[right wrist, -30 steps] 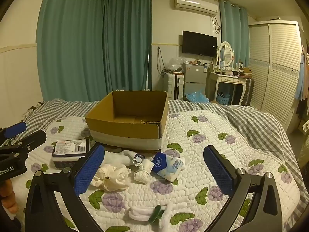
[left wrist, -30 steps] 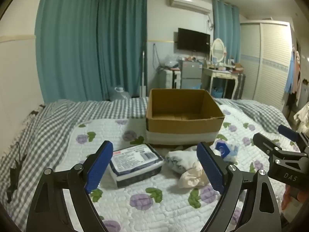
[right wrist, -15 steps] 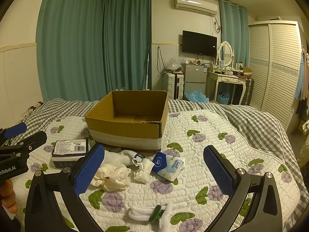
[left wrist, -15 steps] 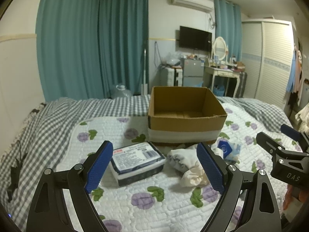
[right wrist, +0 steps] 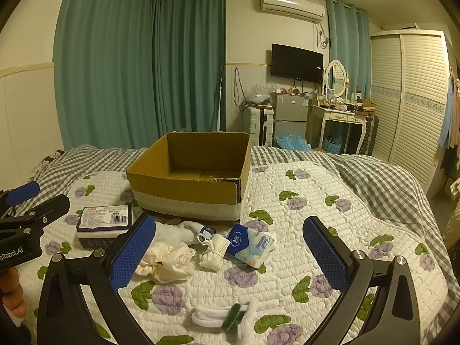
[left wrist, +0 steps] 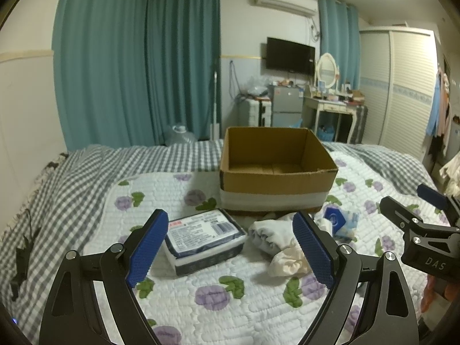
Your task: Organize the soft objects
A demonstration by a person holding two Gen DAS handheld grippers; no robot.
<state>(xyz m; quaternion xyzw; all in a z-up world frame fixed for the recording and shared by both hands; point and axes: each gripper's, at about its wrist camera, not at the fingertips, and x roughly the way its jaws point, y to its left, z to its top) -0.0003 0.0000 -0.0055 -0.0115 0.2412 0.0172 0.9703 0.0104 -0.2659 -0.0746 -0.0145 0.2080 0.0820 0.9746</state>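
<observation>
Both cameras sit low over the bed (left wrist: 201, 302), looking forward past their own blue fingers. The left one looks from the left, the right one from the right. Both see the cardboard box (left wrist: 276, 184) (right wrist: 189, 189) and each other's gripper.

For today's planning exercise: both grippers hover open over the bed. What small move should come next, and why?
Probably lower the open left gripper onto the wrapped pack: it lies between the fingers, and the cardboard box behind looks empty.
</observation>
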